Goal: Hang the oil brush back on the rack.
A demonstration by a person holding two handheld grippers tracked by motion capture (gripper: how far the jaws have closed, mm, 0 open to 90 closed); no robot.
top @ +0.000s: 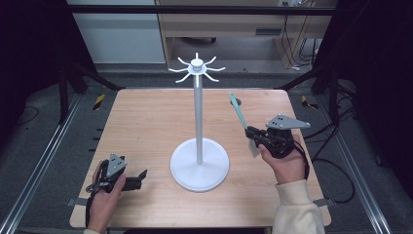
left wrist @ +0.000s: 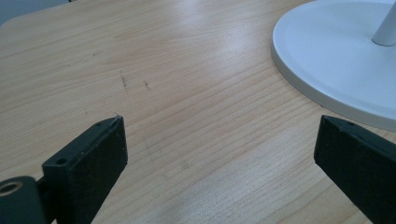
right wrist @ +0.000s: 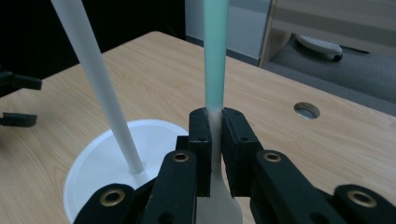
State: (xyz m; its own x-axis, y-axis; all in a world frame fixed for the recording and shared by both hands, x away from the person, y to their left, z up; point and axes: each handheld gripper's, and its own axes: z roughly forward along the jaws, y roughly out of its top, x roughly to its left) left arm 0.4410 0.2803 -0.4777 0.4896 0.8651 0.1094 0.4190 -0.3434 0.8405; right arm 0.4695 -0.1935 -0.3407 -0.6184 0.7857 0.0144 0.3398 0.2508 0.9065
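A white stand (top: pixel 198 112) with a round base (top: pixel 199 165) and a ring of hooks (top: pixel 197 66) at its top rises from the middle of the wooden table. My right gripper (top: pixel 251 134), to the right of the stand, is shut on a utensil (top: pixel 238 111) with a teal handle and a white head. In the right gripper view the pads (right wrist: pixel 201 135) pinch the utensil (right wrist: pixel 215 56) where teal meets white, handle pointing away. My left gripper (top: pixel 141 178) lies low at the table's front left. Its jaws (left wrist: pixel 219 140) are wide apart with bare wood between them.
The stand's base (left wrist: pixel 336 60) lies just right of the left gripper's jaws. A round hole (right wrist: pixel 307 110) is cut in the table (top: pixel 146 122) at the far right. Metal rails and cables run along the floor on both sides of the table.
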